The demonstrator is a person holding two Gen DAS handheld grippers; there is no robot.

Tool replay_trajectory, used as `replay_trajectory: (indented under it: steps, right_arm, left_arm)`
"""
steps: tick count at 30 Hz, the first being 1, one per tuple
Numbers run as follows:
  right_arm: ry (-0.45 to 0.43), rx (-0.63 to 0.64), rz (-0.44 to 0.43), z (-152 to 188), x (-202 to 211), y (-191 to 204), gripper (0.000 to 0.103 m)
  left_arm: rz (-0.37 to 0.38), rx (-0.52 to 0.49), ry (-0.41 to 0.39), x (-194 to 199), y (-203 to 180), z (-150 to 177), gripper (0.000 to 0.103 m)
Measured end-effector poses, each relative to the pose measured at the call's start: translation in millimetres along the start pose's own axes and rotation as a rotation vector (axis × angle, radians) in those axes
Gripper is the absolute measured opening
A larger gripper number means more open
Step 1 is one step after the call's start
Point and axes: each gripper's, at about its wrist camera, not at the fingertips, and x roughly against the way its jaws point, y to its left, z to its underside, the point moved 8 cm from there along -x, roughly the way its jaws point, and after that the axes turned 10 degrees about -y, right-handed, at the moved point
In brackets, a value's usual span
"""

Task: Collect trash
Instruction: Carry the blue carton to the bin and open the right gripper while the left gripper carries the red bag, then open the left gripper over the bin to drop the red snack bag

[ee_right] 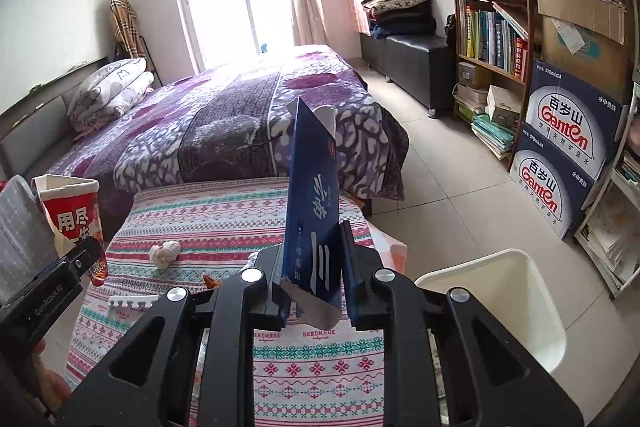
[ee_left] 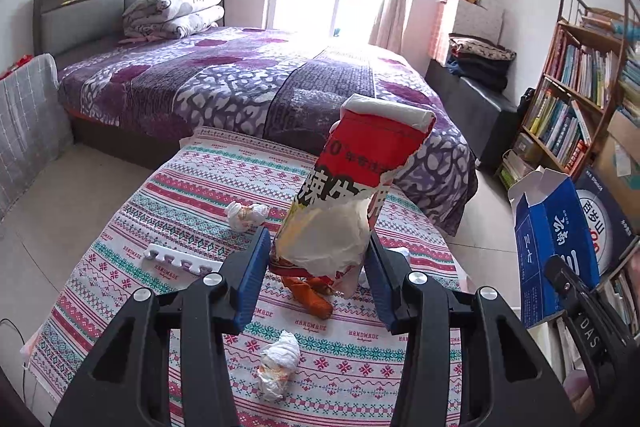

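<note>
- My left hand-held gripper (ee_left: 318, 261) is clamped on a torn red and white snack bag (ee_left: 352, 187), which stands upright between the blue pads, lifted clear of the bench (ee_left: 160, 219) with its patterned cloth.
- My right hand-held gripper (ee_right: 312, 267) is closed tight on a flattened blue carton (ee_right: 314, 203), pinched at its lower end; the carton rises almost straight up from the jaws.
- In the left wrist view the blue carton shows at the far right edge, well apart from the snack bag.
- In the right wrist view the snack bag appears at the far left, beside the body of the left hand-held gripper.
- Still lying on the bench: a crumpled paper ball (ee_left: 246, 215) toward the far side, a second crumpled paper ball (ee_left: 278, 363) near me, and an orange wrapper (ee_left: 312, 293) just below the held bag.
- A white comb-like strip (ee_left: 180, 259) lies on the cloth to the left.
- A cream bin (ee_right: 516, 299) stands on the tiled floor just to the right of the bench, near the right hand-held gripper.
- Beyond the bench is a bed (ee_left: 240, 83) with a purple cover, and a bookshelf (ee_right: 488, 7) stands on the right.
</note>
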Motion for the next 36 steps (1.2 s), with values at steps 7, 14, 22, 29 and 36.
replay_trajectory:
  steps: [7,14,22,29,36]
  right_arm:
    - [0.021,-0.052,0.061,-0.6,0.2,-32.7,0.021]
    - [0.043,-0.108,0.13,-1.1,0.7,-74.4,0.021]
    - [0.042,-0.143,0.204,-3.5,8.0,-119.8,0.023]
    - [0.075,-0.183,0.251,-2.2,13.0,-159.8,0.034]
    - [0.047,-0.265,0.335,-4.3,27.0,-203.3,0.068]
  left_arm:
    - [0.041,-0.023,0.025,-3.6,-26.4,9.9,0.047]
    - [0.093,-0.052,0.057,-6.9,-57.9,22.8,0.047]
    - [0.188,-0.087,0.111,-7.0,-104.2,42.6,0.047]
    - [0.31,-0.12,0.193,-6.8,-152.3,69.7,0.047]
    - [0.387,-0.131,0.259,-2.7,-195.0,95.4,0.047]
